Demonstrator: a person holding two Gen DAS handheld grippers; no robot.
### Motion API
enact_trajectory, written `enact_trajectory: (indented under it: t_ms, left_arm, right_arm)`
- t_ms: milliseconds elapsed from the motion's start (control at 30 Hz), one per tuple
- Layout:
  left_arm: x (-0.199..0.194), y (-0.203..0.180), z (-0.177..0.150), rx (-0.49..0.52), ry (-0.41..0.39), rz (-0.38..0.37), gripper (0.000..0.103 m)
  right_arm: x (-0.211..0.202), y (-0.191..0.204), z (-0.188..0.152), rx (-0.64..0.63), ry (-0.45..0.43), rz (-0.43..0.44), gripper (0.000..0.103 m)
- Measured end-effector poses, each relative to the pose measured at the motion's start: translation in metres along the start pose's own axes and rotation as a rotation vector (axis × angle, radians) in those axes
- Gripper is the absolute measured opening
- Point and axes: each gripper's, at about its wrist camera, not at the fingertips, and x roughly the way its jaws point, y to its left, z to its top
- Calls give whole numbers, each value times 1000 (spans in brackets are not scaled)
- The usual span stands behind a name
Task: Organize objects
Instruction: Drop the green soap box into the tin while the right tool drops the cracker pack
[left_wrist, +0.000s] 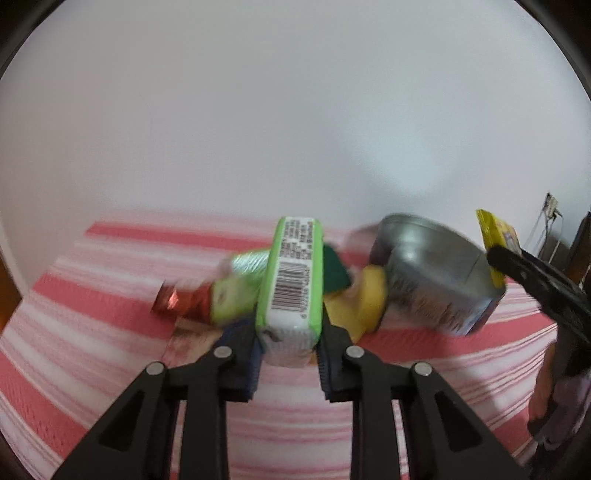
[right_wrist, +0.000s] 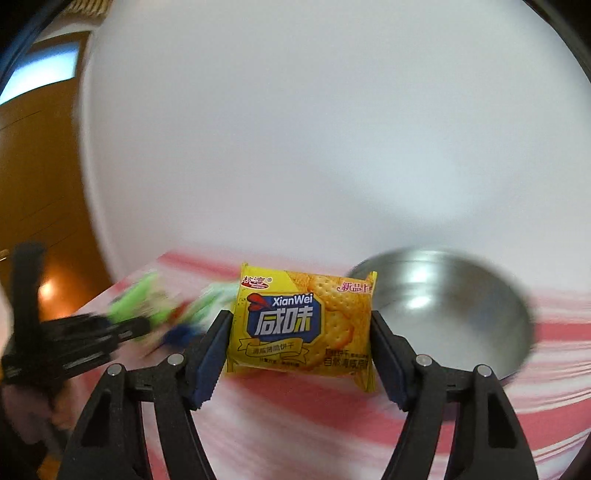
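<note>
From the left wrist: the left tool (left_wrist: 289, 341) is clenched on a green pack (left_wrist: 291, 284), lifted above the striped worktop (left_wrist: 92, 332) and the wrapper pile (left_wrist: 221, 291). Best to keep the squeeze steady and carry it over the bowl (left_wrist: 436, 280) on the right before letting go.

From the right wrist: the right tool (right_wrist: 299, 354), fairly wide, grips a yellow cracker packet (right_wrist: 301, 321) by its side edges, raised just left of the steel bowl.

cloth (left_wrist: 92, 325): pink-and-white stripes | pack between left tongs (left_wrist: 290, 332): lime green, white panel, black barcode | cracker packet (right_wrist: 301, 321) between right tongs (right_wrist: 299, 349): yellow, blue-and-white lettering, red logo | bowl (right_wrist: 461, 306) right of it: silver | tong pads (right_wrist: 208, 360): dark blue; arms black
</note>
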Motion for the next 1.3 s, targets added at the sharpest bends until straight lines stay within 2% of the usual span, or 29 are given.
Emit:
enact_trajectory:
  t_ms: [167,300,467,633,800,900,967,1000,1033,1067,1100,1167,1300]
  left_arm:
    - [20,-47,24,68,-36,-55,23]
    - [49,-88,36,99,-22,-112,23]
    - [95,-144,46,151,10,-179,23]
    - [135,-171,42,161,78,-197,23]
    - [138,-176,38,171,109,-197,24]
    - [143,-173,41,144,122,-185,27]
    - [142,-175,42,131,114,-165,41]
    - [140,-174,44,126,108,-149,56]
    - [139,-178,47,113,90,-128,76]
    - [133,-174,49,95,65,-115,86]
    - [129,-171,50,86,51,-106,103]
    - [114,-163,52,67,-1,-75,103]
    - [98,-147,56,83,-43,-16,103]
  right_arm:
    - [21,-60,11,40,-11,-185,74]
    - [39,-93,3,107,35,-221,74]
    - [53,-116,1,105,67,-307,74]
    - [65,-127,-4,131,105,-309,74]
    - [71,-124,-8,151,121,-286,76]
    - [77,-127,-8,177,128,-263,77]
    - [76,-126,-8,197,119,-240,78]
    - [75,-127,-8,206,110,-242,78]
    - [81,-137,-4,215,97,-244,79]
    - [79,-138,-3,225,80,-246,79]
    - [80,-139,1,237,60,-245,80]
    - [73,-138,2,258,18,-253,84]
    - [60,-127,1,246,-25,-269,85]
